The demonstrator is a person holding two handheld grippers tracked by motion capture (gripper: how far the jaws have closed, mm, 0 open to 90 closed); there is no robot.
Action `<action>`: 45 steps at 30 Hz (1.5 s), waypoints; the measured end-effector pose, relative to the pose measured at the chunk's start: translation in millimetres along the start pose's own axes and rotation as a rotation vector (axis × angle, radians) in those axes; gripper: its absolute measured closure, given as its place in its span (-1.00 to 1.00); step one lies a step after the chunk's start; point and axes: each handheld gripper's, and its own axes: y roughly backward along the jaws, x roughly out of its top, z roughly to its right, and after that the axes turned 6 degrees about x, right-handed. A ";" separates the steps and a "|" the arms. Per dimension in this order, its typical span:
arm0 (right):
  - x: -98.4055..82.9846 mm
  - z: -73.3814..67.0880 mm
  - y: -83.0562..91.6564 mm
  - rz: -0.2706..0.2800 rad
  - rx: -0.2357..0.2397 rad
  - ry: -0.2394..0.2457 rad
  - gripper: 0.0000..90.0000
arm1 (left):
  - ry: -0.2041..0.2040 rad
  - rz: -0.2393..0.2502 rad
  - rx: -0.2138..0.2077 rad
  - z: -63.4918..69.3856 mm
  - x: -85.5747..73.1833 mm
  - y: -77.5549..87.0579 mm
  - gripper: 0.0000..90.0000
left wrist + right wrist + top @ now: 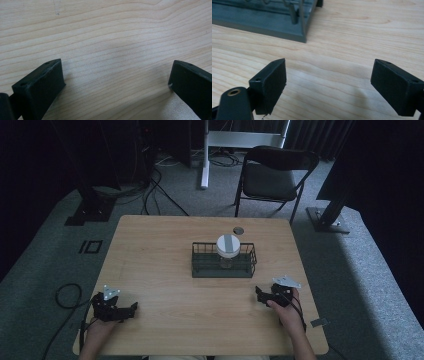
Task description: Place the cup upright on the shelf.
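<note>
Standing in a dark wire basket (200, 265) at the middle of the wooden table (150, 250), a white-lidded jar (228, 246) is well apart from both grippers. The left gripper (131, 308) rests near the table's front left, jaws spread wide over bare wood. The right gripper (259, 294) sits front right, jaws likewise apart, the basket's corner (303, 37) just ahead of them.

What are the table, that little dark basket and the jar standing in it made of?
The table looks like pale wood or wood-look laminate: clear grain lines and a matt surface. The basket seems to be dark painted metal, with thin wire sides on a solid base. The jar looks like clear glass or plastic, and its lid like white plastic.
</note>
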 end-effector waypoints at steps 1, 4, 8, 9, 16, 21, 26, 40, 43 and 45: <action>-0.2 1.4 -0.1 -0.005 -0.005 -0.001 -0.72 | 0.000 0.000 0.000 0.0 0.0 0.0 -1.00; -0.9 4.5 0.0 -0.019 -0.015 -0.005 -0.72 | 0.000 0.000 0.000 0.0 0.0 0.0 -1.00; -2.6 7.7 -0.3 -0.039 -0.013 -0.015 -0.72 | 0.000 0.000 0.000 0.0 0.0 0.0 -1.00; -3.1 8.2 -0.7 -0.043 -0.013 -0.012 -0.72 | 0.000 -0.001 0.000 0.0 0.0 0.0 -1.00; -5.0 10.4 -1.5 -0.080 -0.008 -0.011 -0.72 | 0.000 0.000 0.000 0.0 0.0 0.0 -1.00; -5.5 12.1 -1.3 -0.098 -0.009 -0.003 -0.71 | 0.000 -0.001 0.000 0.0 0.0 0.1 -1.00; -5.7 13.1 -1.4 -0.106 -0.019 0.012 -0.71 | -0.002 -0.001 0.001 -0.1 0.0 0.1 -1.00; -6.2 12.4 -1.2 -0.109 -0.013 0.015 -0.74 | -0.001 -0.001 0.001 0.0 -0.1 0.0 -1.00; -6.2 12.4 -1.2 -0.109 -0.013 0.015 -0.74 | -0.001 -0.001 0.000 0.0 0.0 0.1 -1.00; -6.2 12.4 -1.2 -0.109 -0.013 0.016 -0.74 | -0.002 -0.001 0.000 -0.1 0.0 0.0 -1.00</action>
